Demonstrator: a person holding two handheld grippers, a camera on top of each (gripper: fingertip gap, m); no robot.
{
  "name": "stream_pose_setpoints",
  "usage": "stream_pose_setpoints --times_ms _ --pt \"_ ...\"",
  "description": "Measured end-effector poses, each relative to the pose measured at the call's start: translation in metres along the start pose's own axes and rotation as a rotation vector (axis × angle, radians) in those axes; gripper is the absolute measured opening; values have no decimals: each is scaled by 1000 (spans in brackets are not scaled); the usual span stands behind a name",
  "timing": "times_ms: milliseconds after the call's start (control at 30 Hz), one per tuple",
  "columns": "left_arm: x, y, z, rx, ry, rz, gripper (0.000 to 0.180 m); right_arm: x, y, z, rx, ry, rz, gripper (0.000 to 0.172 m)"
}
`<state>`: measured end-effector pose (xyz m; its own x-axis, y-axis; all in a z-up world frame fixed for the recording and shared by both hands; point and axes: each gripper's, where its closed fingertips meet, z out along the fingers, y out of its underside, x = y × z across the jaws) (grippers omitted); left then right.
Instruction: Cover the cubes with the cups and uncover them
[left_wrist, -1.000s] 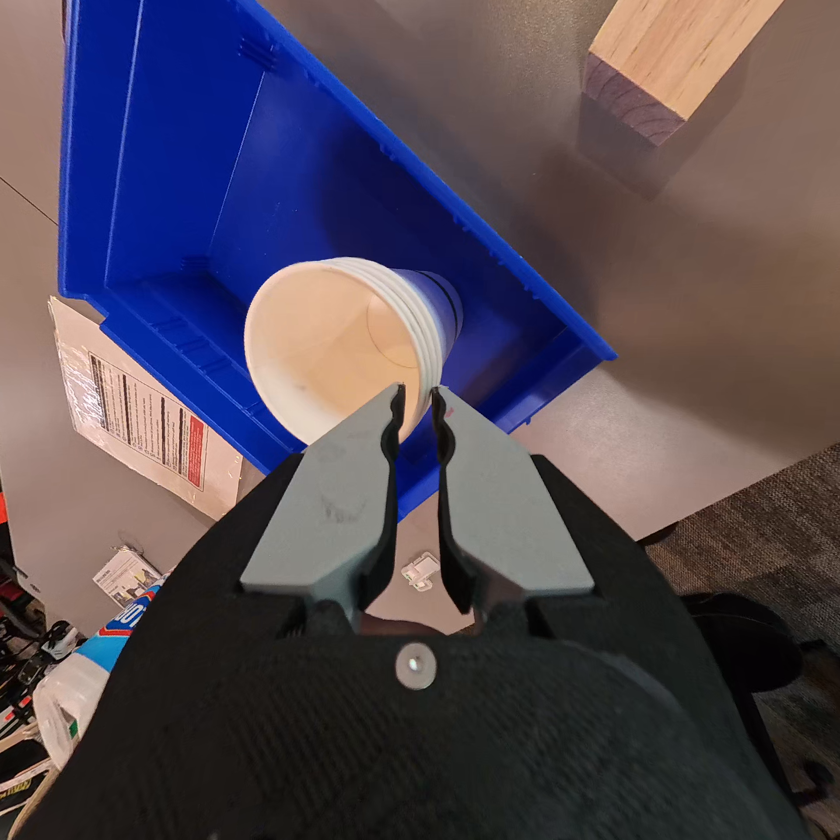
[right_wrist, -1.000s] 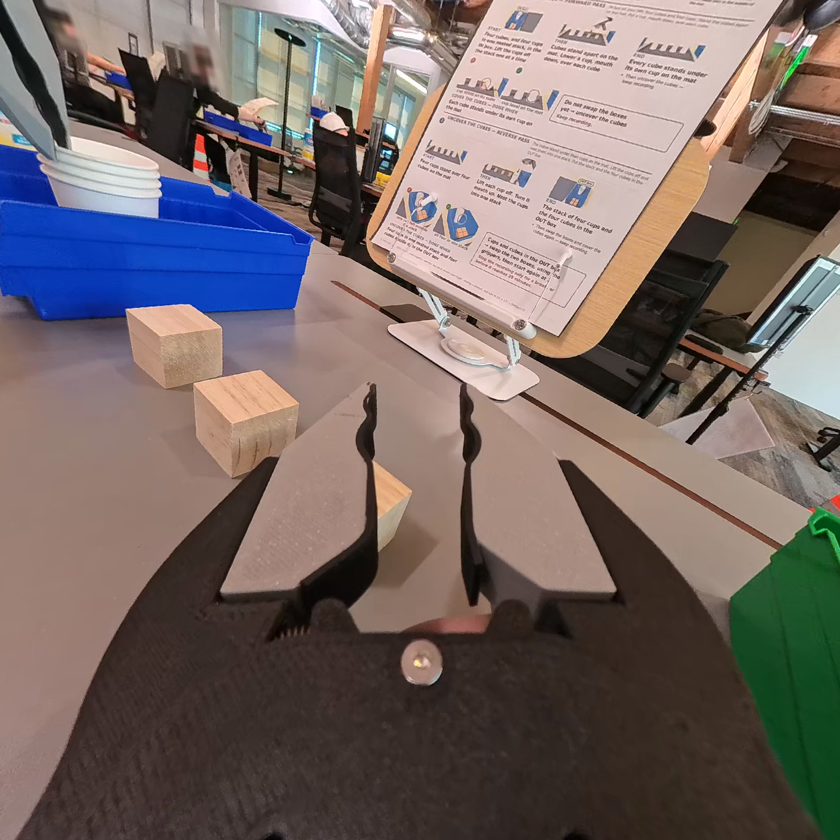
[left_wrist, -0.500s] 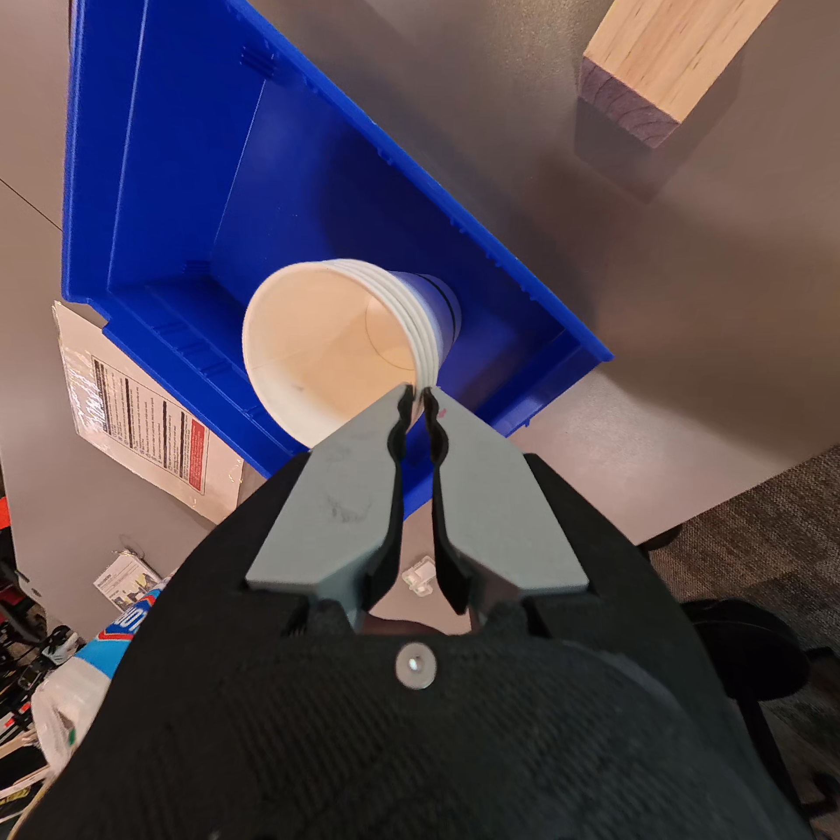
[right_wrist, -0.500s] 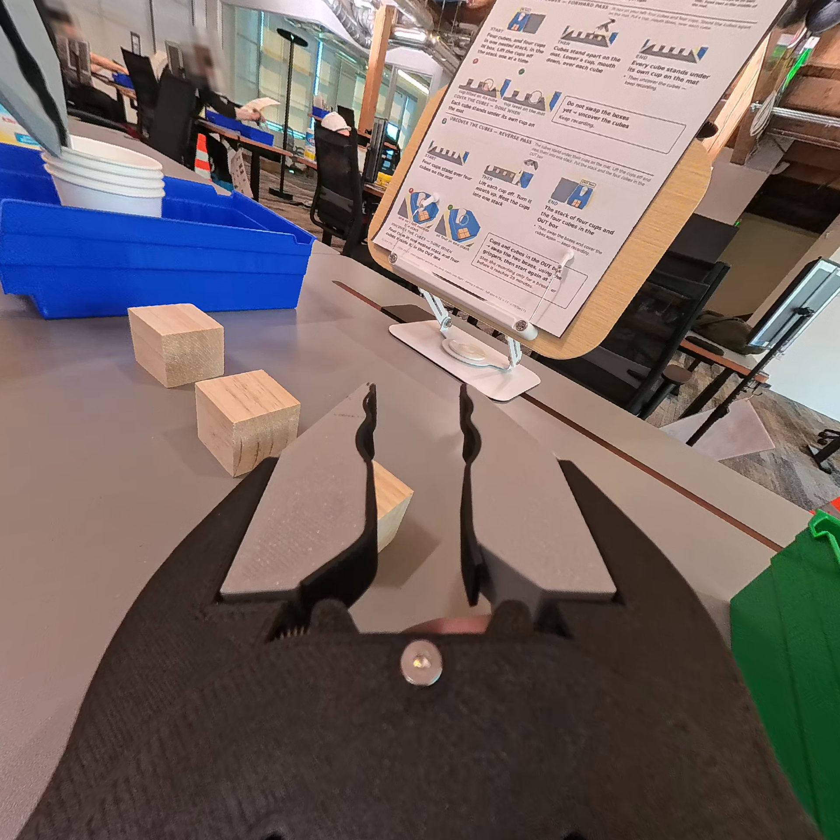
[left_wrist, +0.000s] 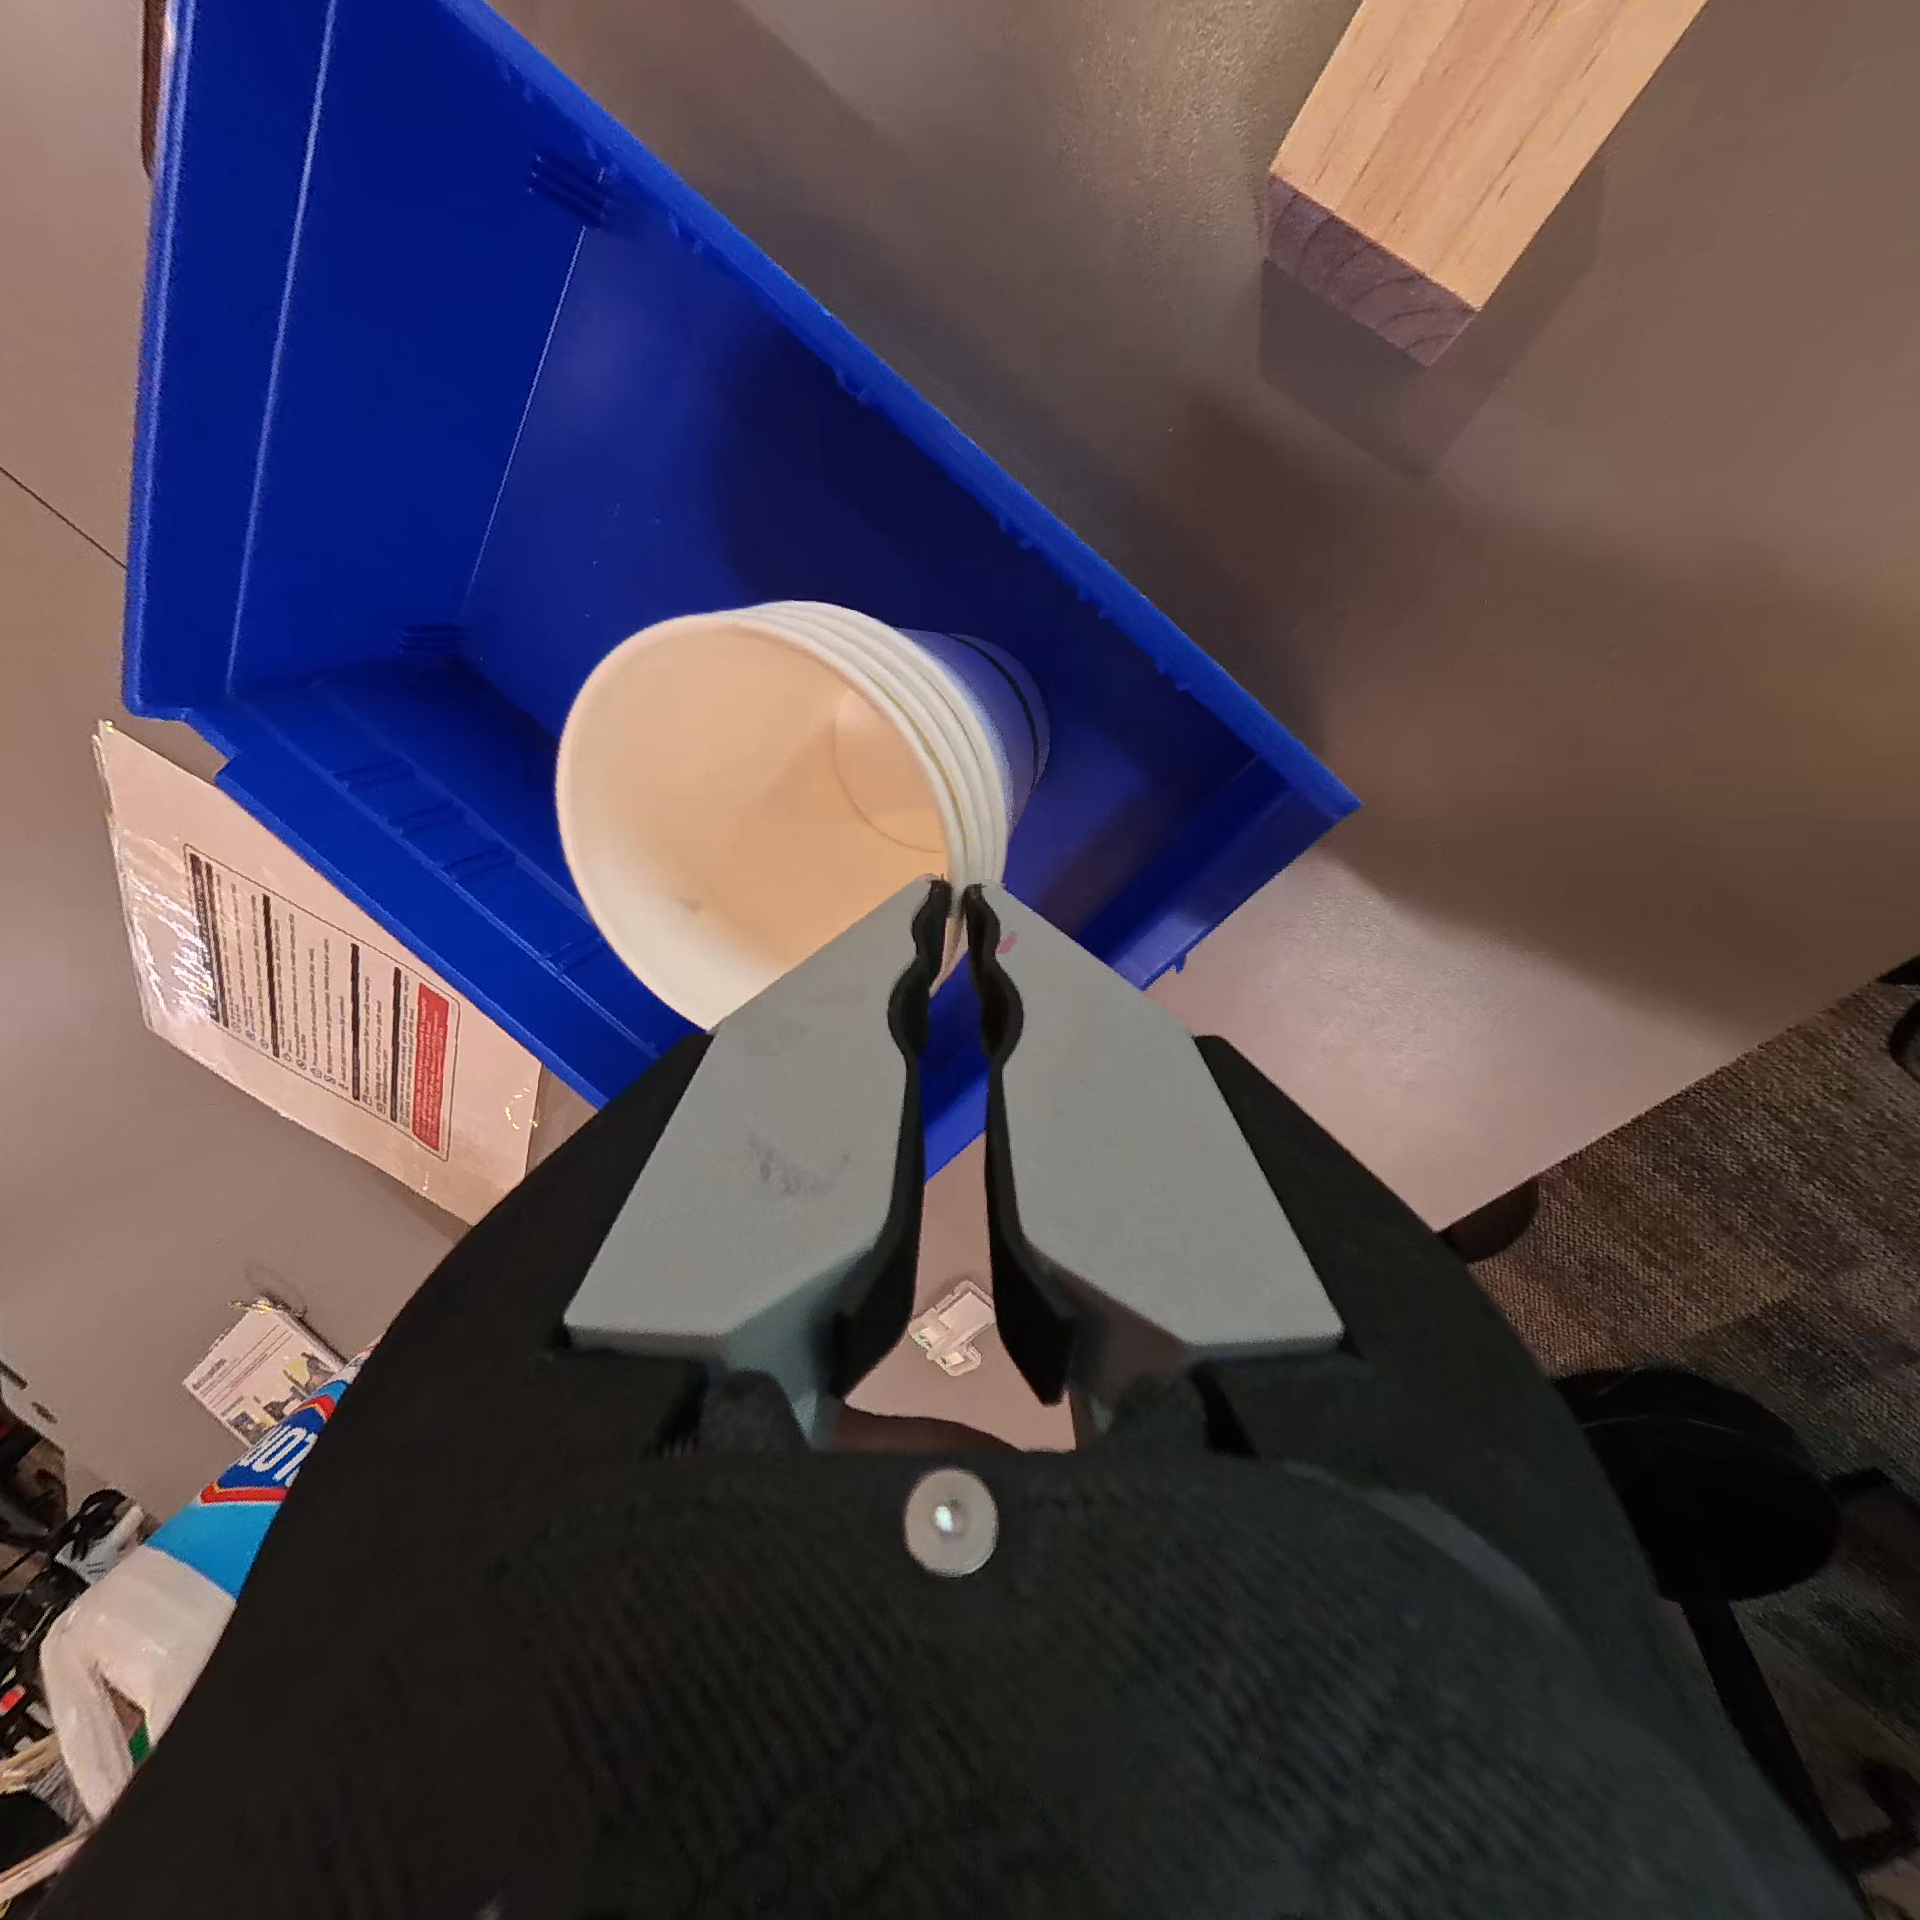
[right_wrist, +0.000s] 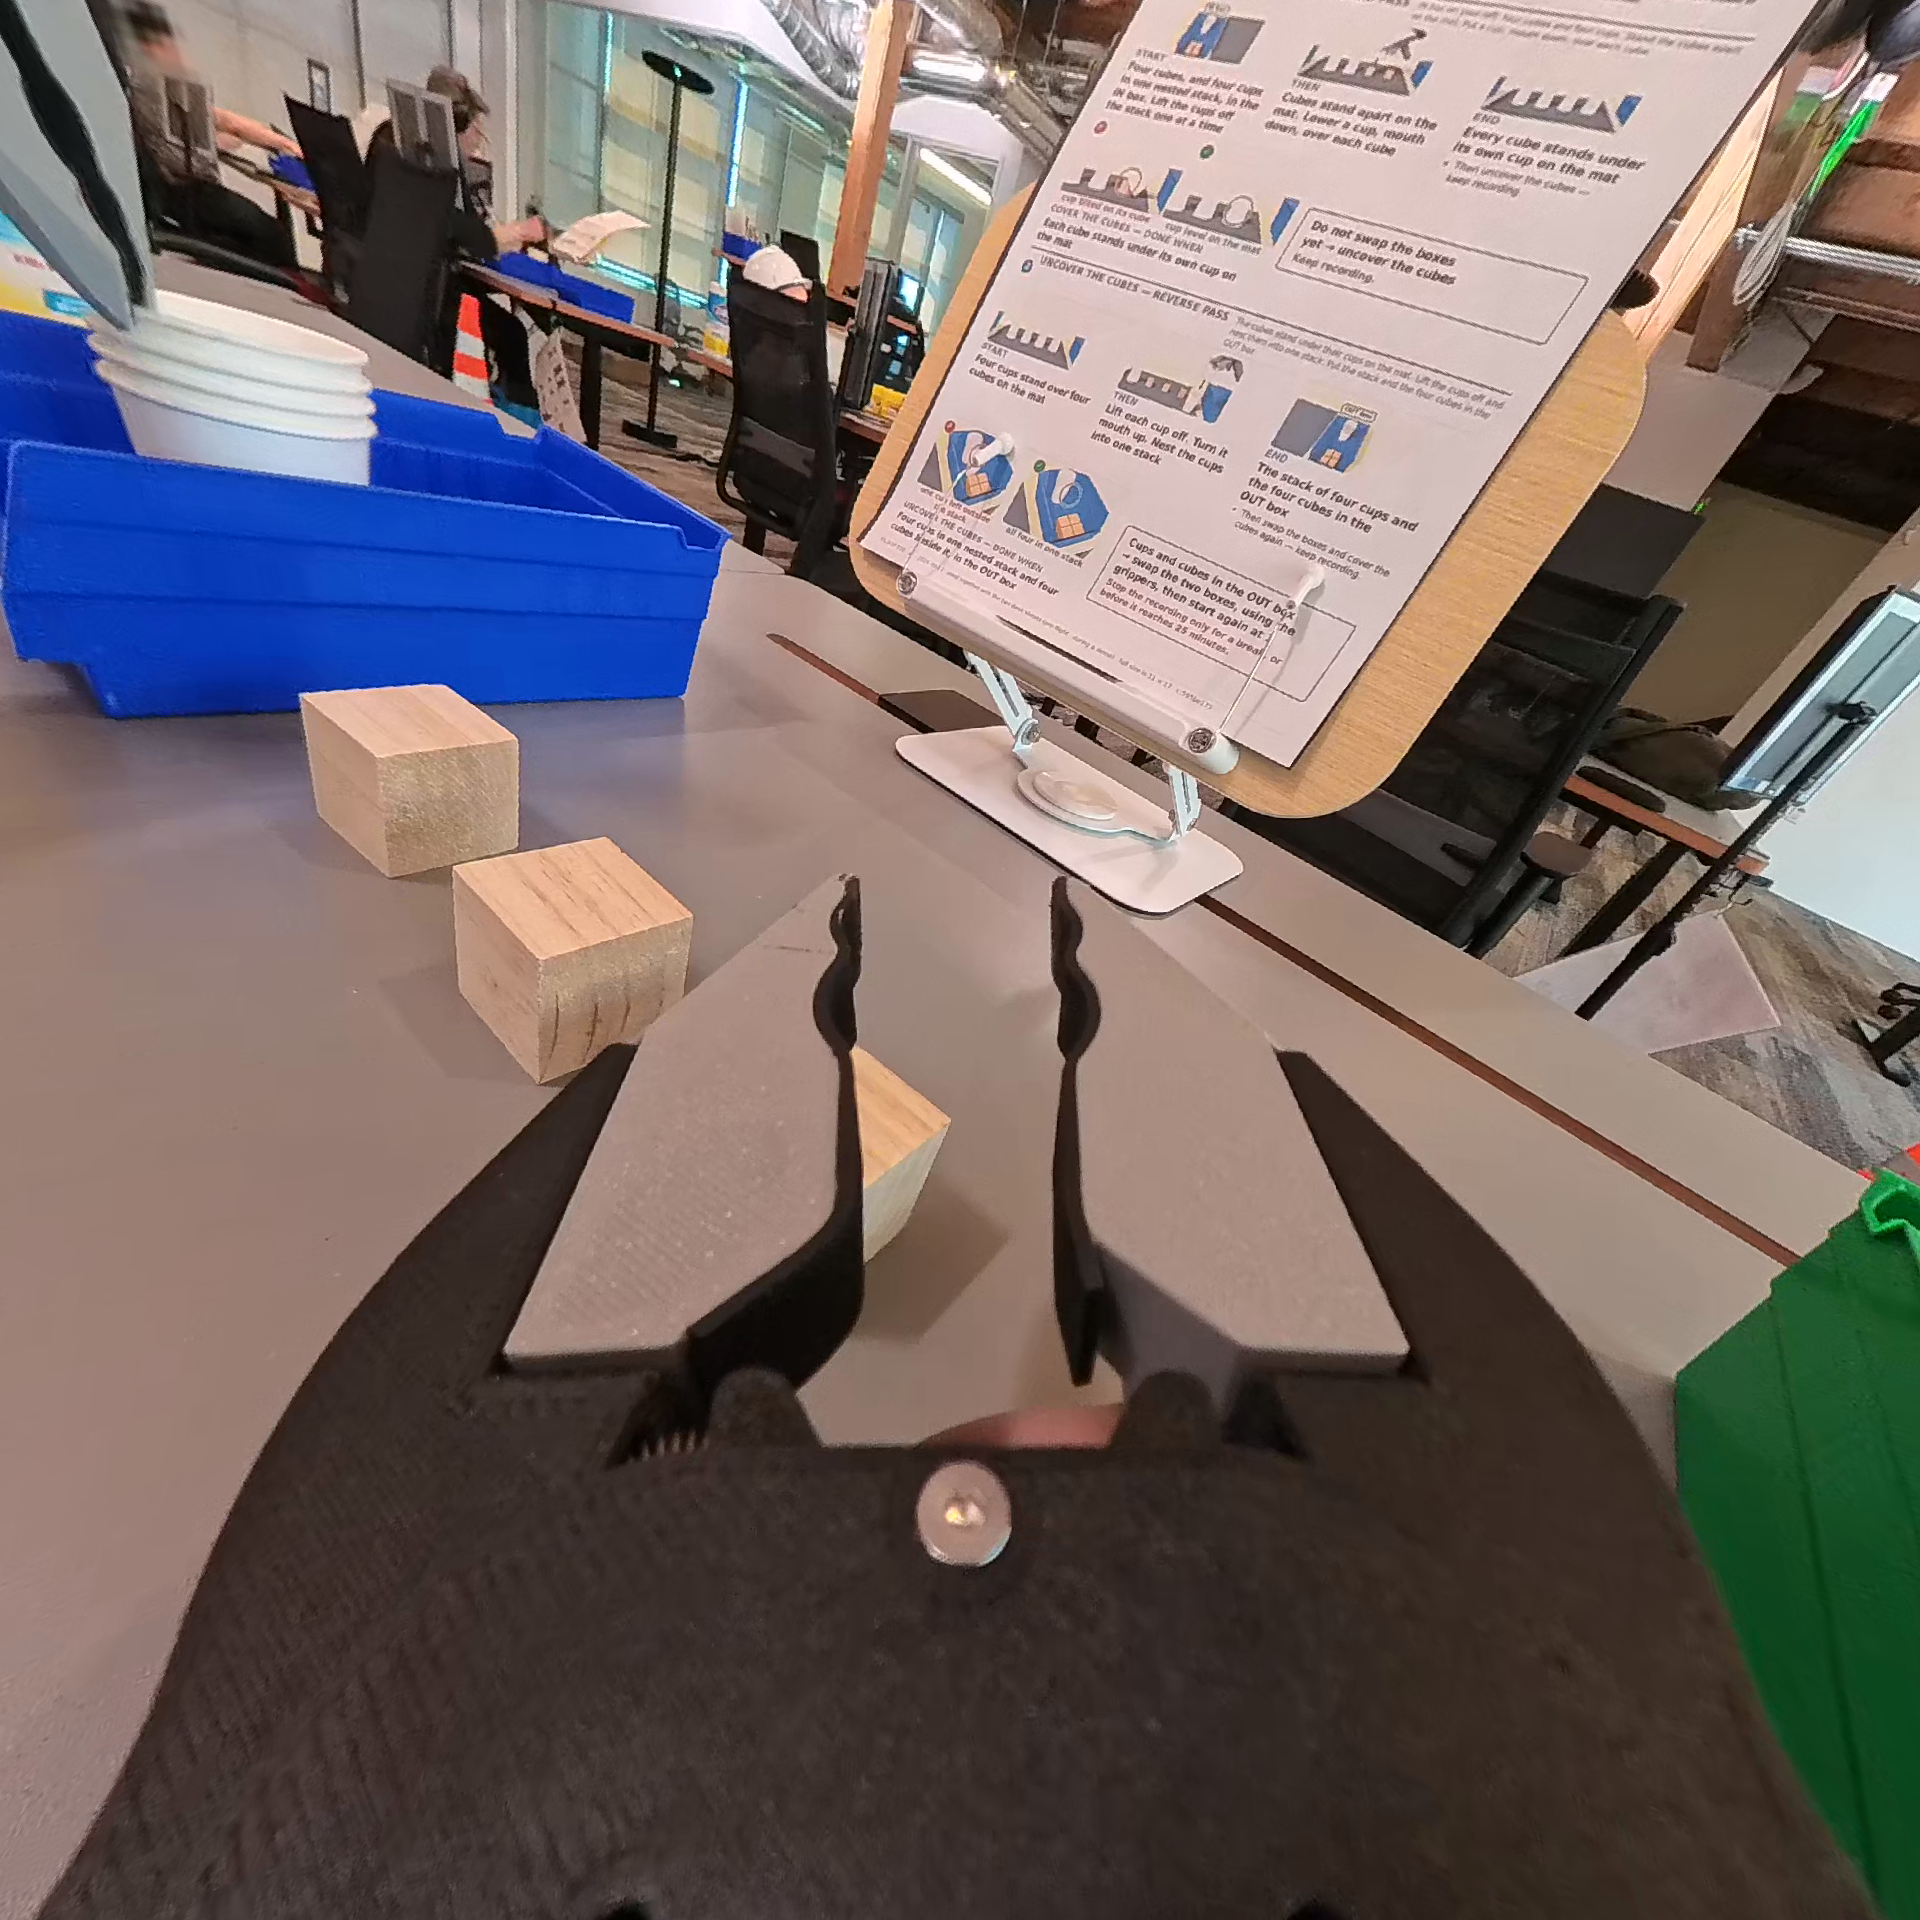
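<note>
Pinching the cup stack's (left_wrist: 790, 790) rim, left claw (left_wrist: 956, 894); right claw (right_wrist: 954, 914) spread, empty.

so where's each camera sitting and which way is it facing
Left wrist view: on the left gripper, looking down into the blue bin; its grey fingers pinch the rim of the cup stack.
Right wrist view: on the right gripper, low over the table, facing cubes and an instruction board; fingers apart.
Shared: bin, cup stack, a cube, left gripper.
</note>
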<state>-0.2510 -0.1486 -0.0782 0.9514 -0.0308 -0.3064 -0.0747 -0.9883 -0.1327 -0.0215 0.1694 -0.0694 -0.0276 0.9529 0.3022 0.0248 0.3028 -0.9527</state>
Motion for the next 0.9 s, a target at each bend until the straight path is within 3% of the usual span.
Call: stream_pose_setpoints --times_ms 300,467,600,733,800,900 --pt "-22 -14 -23 74 -160 24 2 -1 2 1 -7 -2 -8 33" --pt "-30 -36 -61 96 -400 144 2 -1 2 1 -10 -5 -9 33" --pt "-25 -70 -109 175 -639 236 2 -4 4 3 -15 -14 -15 33" --pt "1 -125 -158 421 -845 239 2 -19 -2 0 14 -113 34 35" --pt "24 -154 -181 624 -903 196 2 -32 -14 -6 80 -217 97 38" --pt "73 -194 -202 1027 -795 61 2 -49 -38 -23 202 -421 250 38"
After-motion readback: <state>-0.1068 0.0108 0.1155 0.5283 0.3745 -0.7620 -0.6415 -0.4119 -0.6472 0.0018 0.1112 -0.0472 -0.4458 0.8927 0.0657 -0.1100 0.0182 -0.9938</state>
